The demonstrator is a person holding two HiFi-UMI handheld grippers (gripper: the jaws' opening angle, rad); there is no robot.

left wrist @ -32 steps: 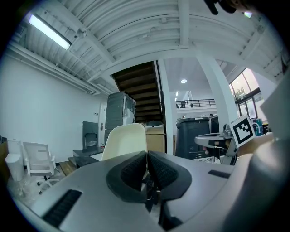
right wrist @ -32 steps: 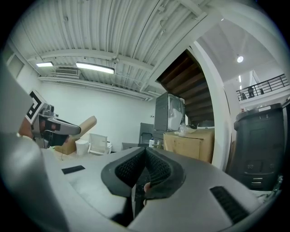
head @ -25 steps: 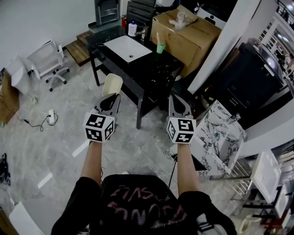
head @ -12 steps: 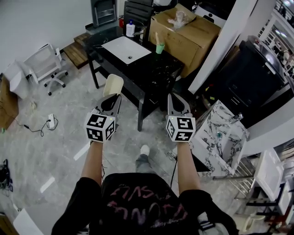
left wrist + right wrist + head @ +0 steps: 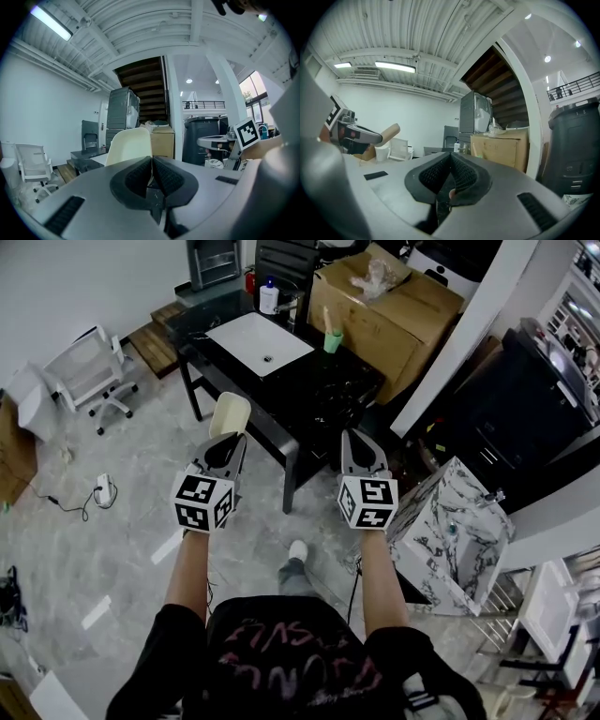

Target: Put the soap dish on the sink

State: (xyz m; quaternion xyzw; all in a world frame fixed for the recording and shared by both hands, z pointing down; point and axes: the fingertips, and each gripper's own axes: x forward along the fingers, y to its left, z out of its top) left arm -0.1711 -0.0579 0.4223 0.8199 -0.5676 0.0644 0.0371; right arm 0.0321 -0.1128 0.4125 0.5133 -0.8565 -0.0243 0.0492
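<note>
A cream soap dish [image 5: 230, 414] sticks up from my left gripper [image 5: 228, 439], which is shut on its lower edge. In the left gripper view the soap dish [image 5: 130, 145] rises just behind the closed left gripper [image 5: 151, 161]. My right gripper [image 5: 362, 437] is shut with nothing in it; in the right gripper view the right gripper [image 5: 450, 157] shows its pads pressed together. Ahead of both stands a black table [image 5: 319, 390] with a white sink [image 5: 248, 334] set into its top. Both grippers hover over the floor just short of the table's near corner.
On the table stand a white bottle [image 5: 269, 298] and a green cup [image 5: 332, 340]. A large cardboard box [image 5: 389, 306] sits behind it. A white chair [image 5: 89, 371] is at the left and a marble-patterned cabinet [image 5: 450, 521] at the right. The person's foot [image 5: 296, 549] is below.
The person has stepped forward: the table and sink have come a little nearer and a foot now shows below. Both grippers keep their pose, the left still holding the dish.
</note>
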